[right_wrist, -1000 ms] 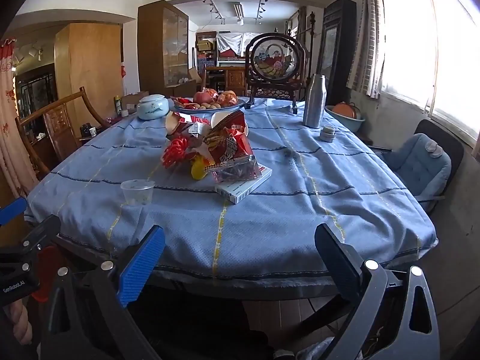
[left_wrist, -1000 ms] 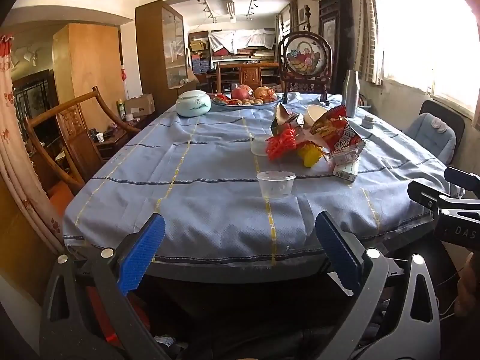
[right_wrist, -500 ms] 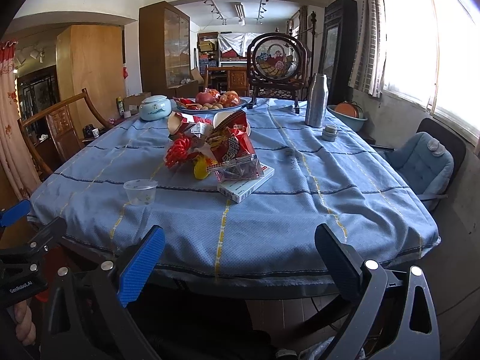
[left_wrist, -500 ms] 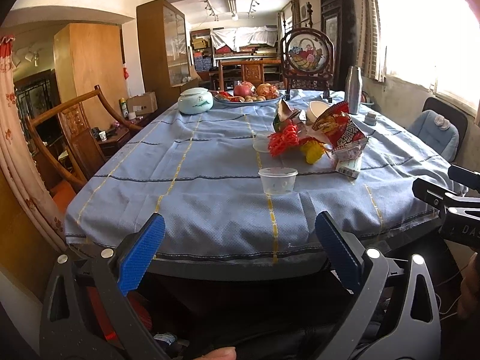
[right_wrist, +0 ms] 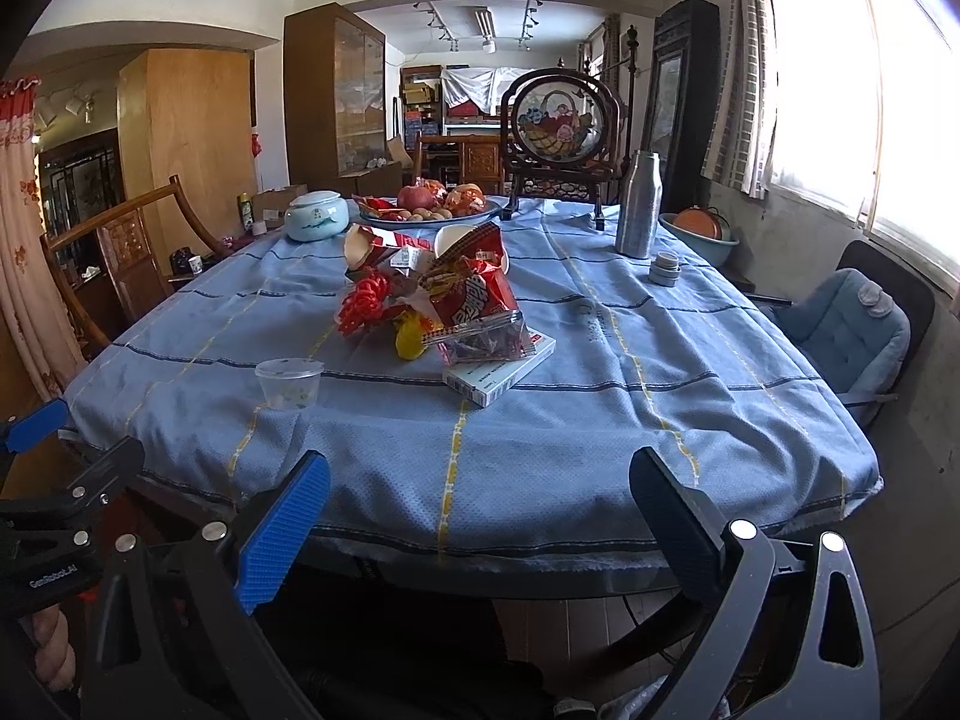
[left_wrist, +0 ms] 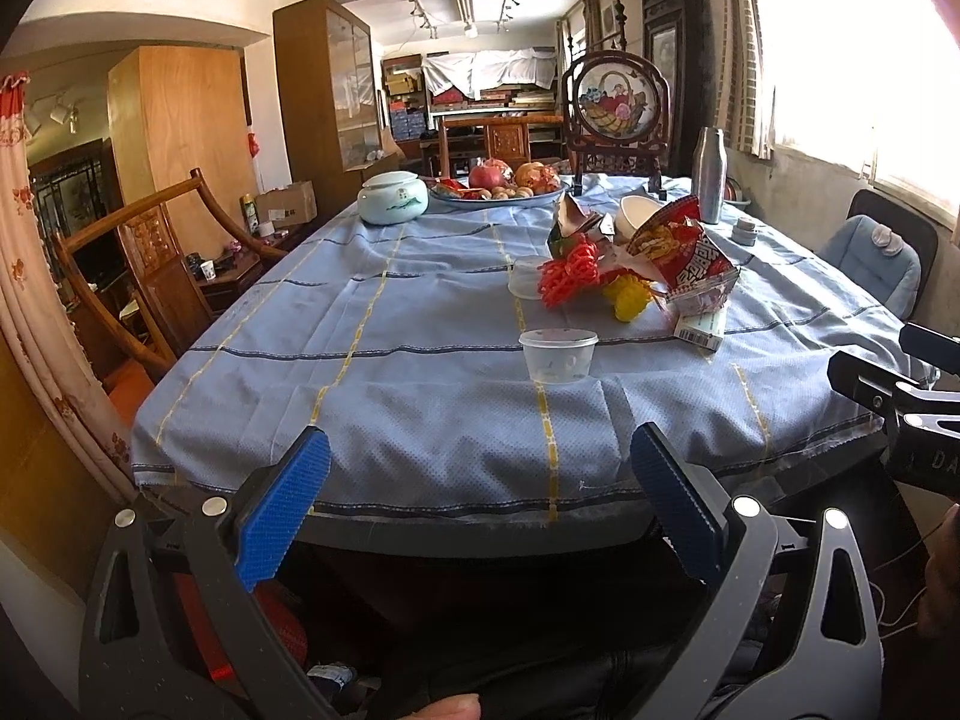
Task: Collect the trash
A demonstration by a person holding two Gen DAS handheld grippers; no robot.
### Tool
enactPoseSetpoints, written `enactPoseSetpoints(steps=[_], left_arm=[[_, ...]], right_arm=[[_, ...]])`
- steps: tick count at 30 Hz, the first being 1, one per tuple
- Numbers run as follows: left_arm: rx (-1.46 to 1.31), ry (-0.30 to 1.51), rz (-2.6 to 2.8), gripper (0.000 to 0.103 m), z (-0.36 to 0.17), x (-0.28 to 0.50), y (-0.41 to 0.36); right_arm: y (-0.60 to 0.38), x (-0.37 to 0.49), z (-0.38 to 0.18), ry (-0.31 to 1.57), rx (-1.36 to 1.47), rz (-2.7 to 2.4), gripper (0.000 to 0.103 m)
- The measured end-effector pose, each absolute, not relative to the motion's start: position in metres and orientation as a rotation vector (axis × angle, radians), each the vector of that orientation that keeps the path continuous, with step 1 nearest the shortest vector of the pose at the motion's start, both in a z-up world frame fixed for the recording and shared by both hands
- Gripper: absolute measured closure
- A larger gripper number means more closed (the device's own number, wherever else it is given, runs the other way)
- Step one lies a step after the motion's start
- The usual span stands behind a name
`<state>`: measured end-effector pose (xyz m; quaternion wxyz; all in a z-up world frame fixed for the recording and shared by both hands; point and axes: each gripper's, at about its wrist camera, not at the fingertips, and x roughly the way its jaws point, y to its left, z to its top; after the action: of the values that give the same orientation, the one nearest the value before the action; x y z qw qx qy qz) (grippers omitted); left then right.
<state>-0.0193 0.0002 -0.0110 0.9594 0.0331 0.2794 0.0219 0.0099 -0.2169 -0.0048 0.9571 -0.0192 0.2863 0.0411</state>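
A heap of trash lies mid-table on the blue cloth: a red snack bag (left_wrist: 684, 252) (right_wrist: 474, 294), red foam netting (left_wrist: 567, 279) (right_wrist: 363, 303), a yellow wrapper (left_wrist: 627, 300) (right_wrist: 411, 336), and a flat white box (left_wrist: 699, 327) (right_wrist: 501, 369). A clear plastic cup (left_wrist: 558, 355) (right_wrist: 289, 383) stands nearer the front edge. My left gripper (left_wrist: 477, 510) and right gripper (right_wrist: 477, 516) both hang open and empty, below and short of the table's near edge.
The table (right_wrist: 690, 408) also carries a celadon jar (left_wrist: 393, 198), a fruit plate (right_wrist: 429, 207), a steel flask (right_wrist: 639, 204) and a framed screen (right_wrist: 555, 132). A wooden chair (left_wrist: 150, 264) stands left, a cushioned chair (right_wrist: 852, 324) right.
Both grippers have risen slightly, so more of the tabletop shows. Nothing on the table has moved and both stay open.
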Motion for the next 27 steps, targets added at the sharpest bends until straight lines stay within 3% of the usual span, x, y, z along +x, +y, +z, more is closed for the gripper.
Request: enactPoseSetpoints(steps=[27], left_arm=[[0.063,0.584,0.053,0.007,-0.0147,-0.0207,0.0015]], right_arm=[[-0.2165,0.0074,-0.0059,0.579,-0.042,0.085,0.005]])
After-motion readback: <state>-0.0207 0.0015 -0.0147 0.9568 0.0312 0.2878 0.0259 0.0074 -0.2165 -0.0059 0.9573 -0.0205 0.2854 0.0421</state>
